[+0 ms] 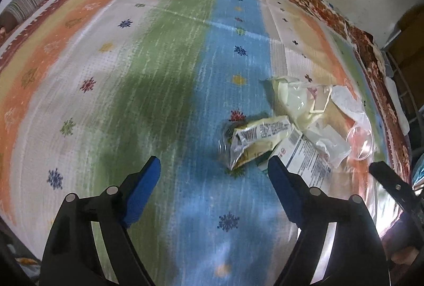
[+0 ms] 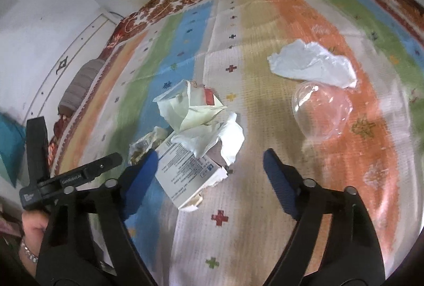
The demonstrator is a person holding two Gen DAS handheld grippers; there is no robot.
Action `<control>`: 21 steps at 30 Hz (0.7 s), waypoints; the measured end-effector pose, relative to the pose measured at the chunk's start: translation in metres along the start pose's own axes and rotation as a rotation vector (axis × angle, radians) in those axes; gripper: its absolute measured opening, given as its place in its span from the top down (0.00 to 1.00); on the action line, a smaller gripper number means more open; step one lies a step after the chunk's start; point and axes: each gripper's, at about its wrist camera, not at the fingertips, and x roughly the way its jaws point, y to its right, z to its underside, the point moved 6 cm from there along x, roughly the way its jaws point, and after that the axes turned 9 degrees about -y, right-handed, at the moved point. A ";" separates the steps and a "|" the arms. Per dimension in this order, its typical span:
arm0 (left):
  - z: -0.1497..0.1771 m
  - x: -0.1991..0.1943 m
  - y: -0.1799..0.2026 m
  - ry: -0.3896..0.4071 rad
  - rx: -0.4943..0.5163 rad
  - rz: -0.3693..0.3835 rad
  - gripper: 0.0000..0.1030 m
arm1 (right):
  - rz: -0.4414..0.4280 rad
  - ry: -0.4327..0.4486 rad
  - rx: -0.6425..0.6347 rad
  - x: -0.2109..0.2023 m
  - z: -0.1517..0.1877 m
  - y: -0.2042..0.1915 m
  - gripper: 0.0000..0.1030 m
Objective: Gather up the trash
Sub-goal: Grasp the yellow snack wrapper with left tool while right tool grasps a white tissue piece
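left tongs open over bare rug | right tongs open, printed box between

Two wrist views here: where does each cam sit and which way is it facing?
Left wrist: sits behind the left gripper, tilted down at the striped cloth; both open blue-padded fingers show, litter ahead to the right.
Right wrist: sits behind the right gripper, tilted down at the litter; open fingers show, plus the left gripper's handle and the hand holding it.
Shared: printed box, snack wrapper, clear cup.
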 end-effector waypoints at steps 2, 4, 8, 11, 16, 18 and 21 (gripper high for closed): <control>-0.005 0.004 -0.002 -0.003 -0.011 0.012 0.25 | -0.008 -0.003 0.013 0.006 -0.004 0.000 0.31; -0.009 0.008 -0.004 -0.009 -0.020 0.015 0.27 | -0.016 -0.003 0.020 0.012 -0.008 0.000 0.36; -0.015 0.013 0.006 -0.020 0.038 0.006 0.28 | -0.001 -0.021 0.027 0.028 -0.014 0.002 0.52; -0.016 0.022 0.009 -0.036 0.058 -0.006 0.33 | 0.004 -0.029 0.043 0.039 -0.017 0.008 0.65; -0.019 0.032 0.004 -0.034 0.063 -0.058 0.66 | 0.029 -0.041 0.032 0.049 -0.016 0.013 0.93; -0.020 0.031 0.007 -0.028 0.073 -0.038 0.84 | 0.042 -0.042 0.009 0.050 -0.015 0.012 0.98; -0.019 0.026 0.009 -0.024 0.083 -0.048 0.84 | 0.059 -0.025 -0.025 0.041 -0.017 0.009 0.98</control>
